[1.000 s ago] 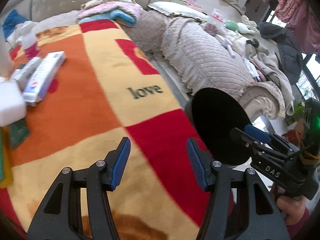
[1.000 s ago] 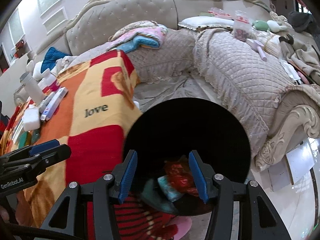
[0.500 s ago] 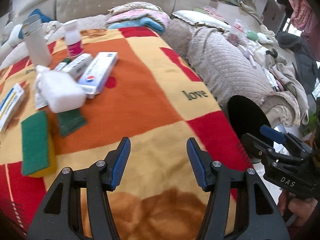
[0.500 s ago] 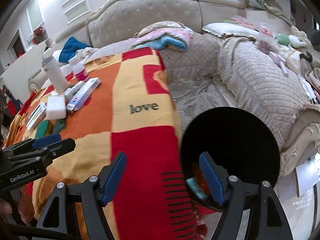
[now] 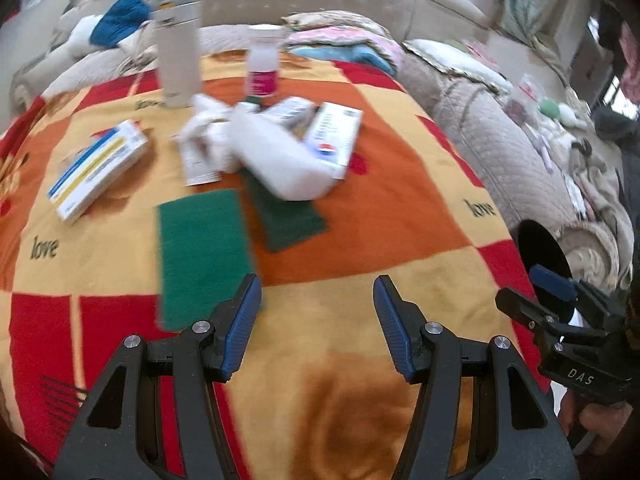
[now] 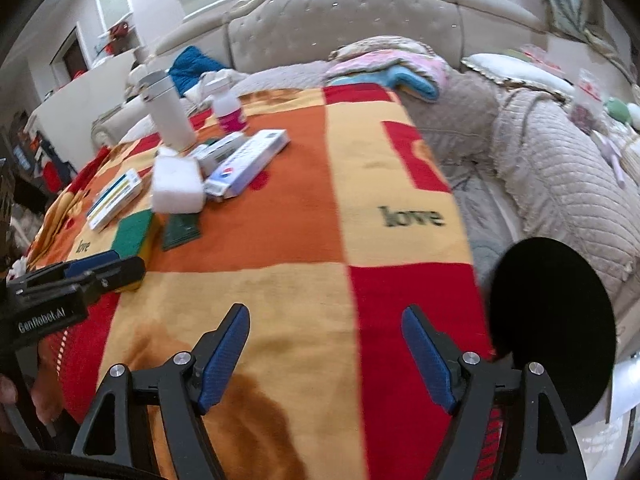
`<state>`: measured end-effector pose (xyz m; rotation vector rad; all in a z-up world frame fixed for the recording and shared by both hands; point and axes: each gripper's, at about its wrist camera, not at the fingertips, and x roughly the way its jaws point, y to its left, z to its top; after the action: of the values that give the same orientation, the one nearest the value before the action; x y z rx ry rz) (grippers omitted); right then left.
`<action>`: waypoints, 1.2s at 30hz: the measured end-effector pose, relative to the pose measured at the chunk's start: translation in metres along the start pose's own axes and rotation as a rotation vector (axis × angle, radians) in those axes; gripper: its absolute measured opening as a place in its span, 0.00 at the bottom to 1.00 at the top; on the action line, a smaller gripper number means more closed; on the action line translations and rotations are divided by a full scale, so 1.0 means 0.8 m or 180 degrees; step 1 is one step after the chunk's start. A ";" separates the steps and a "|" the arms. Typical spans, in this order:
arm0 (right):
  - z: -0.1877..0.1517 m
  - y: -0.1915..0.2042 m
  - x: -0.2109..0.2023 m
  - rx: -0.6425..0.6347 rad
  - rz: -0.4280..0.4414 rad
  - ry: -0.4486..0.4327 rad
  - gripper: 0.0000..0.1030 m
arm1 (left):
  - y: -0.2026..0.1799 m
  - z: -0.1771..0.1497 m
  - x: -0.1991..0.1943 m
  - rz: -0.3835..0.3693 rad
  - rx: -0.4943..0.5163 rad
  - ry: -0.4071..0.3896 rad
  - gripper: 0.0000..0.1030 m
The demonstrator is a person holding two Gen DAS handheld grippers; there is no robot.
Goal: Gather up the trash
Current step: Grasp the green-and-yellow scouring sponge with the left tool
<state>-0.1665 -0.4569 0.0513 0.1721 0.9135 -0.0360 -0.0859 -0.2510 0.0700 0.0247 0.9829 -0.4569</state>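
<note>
Surface: patchwork blanket [image 5: 360, 216] in orange, yellow and red squares, printed "love", spread over a table-like surface before a beige tufted sofa [image 6: 344, 20].

Left gripper [image 5: 316, 320]: blue-padded jaws held partly apart over a yellow square of the blanket, nothing between them.

Right gripper [image 6: 326, 354]: jaws have just been opening and now stand wide apart over the near edge of the blanket, nothing between the pads. In the left wrist view it shows at the right edge, held by a hand [image 5: 600, 428].

Trash bin [image 6: 552, 328]: round black opening, off the blanket's right edge, beside the right gripper's right finger; contents not visible.

Items on the blanket, clustered at its far left part, well apart from both grippers:
- white crumpled bag or tissue mass [image 5: 276, 156], blurred, lying on a dark green pad [image 5: 288, 216]
- brighter green scouring pad [image 5: 200, 252], nearest the left gripper's left finger
- long white-and-blue box [image 5: 336, 136], touching the white mass
- flat box with yellow and blue stripes [image 5: 96, 168], to the left, apart from the rest
- small white printed packet [image 5: 196, 164]
- tall white flask [image 5: 178, 48], upright at the back
- small white bottle with pink label [image 5: 262, 64], upright, just beside the flask

Folded pink and blue cloths [image 6: 392, 68] lie on the sofa behind the blanket.
</note>
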 end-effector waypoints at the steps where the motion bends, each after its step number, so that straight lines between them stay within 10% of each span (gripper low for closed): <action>1: 0.001 0.007 0.003 -0.0028 0.0023 0.0012 0.74 | 0.013 0.000 -0.003 0.0009 -0.0053 -0.0014 0.55; 27: 0.032 0.075 0.055 -0.0233 0.0280 0.0193 0.76 | 0.092 0.024 0.062 -0.0001 -0.0488 0.0208 0.67; 36: 0.081 0.120 0.080 -0.0364 0.0525 0.0084 0.77 | 0.109 0.023 0.023 -0.0140 -0.0304 0.0109 0.32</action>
<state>-0.0663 -0.3702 0.0523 0.1413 0.9225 0.1715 -0.0294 -0.1830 0.0492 -0.0752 1.0396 -0.4506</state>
